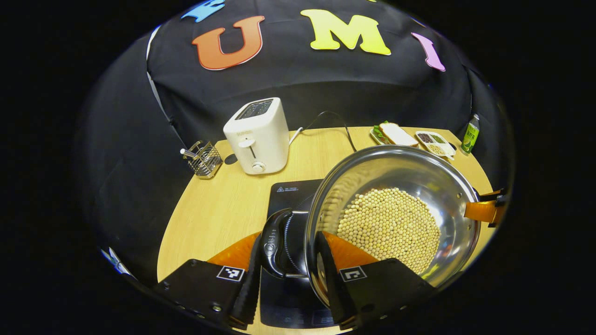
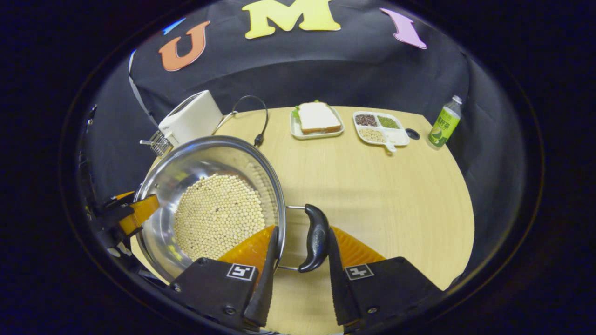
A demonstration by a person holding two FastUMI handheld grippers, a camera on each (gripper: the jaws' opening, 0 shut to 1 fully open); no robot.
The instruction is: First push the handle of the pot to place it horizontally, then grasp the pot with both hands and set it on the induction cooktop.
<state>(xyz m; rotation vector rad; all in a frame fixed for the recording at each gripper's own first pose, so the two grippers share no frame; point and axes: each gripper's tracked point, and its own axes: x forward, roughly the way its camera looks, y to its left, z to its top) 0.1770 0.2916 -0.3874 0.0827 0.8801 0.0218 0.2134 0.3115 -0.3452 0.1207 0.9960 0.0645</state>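
In the left gripper view, the left claw (image 1: 289,274) straddled the black loop handle (image 1: 272,244) of a shiny round steel pot (image 1: 447,186). One finger lay outside the handle and the other inside the pot's rim, over a layer of pale round beans (image 1: 391,225). Whether both fingers pressed on the handle I could not tell. The pot was above the flat black induction cooktop (image 1: 288,193), which sat on the light wooden tabletop (image 1: 219,209); whether it rested on it was unclear. At the pot's far side the other claw (image 1: 486,209) was at the rim. Behind stood a white two-slot toaster (image 1: 258,135), a small wire basket (image 1: 203,159), a sandwich on a plate (image 1: 395,134), a divided white dish of grains (image 1: 435,142) and a green-labelled bottle (image 1: 470,135).

In the right gripper view, the right claw (image 2: 300,272) had its fingers either side of the pot's other black loop handle (image 2: 315,237). One finger touched the handle's outer face and the other reached inside the rim, so a firm grip could not be confirmed. The pot (image 2: 186,163) with beans (image 2: 216,214) lay left of centre, over the tabletop's (image 2: 396,195) edge, and the left claw (image 2: 128,214) met its far rim.
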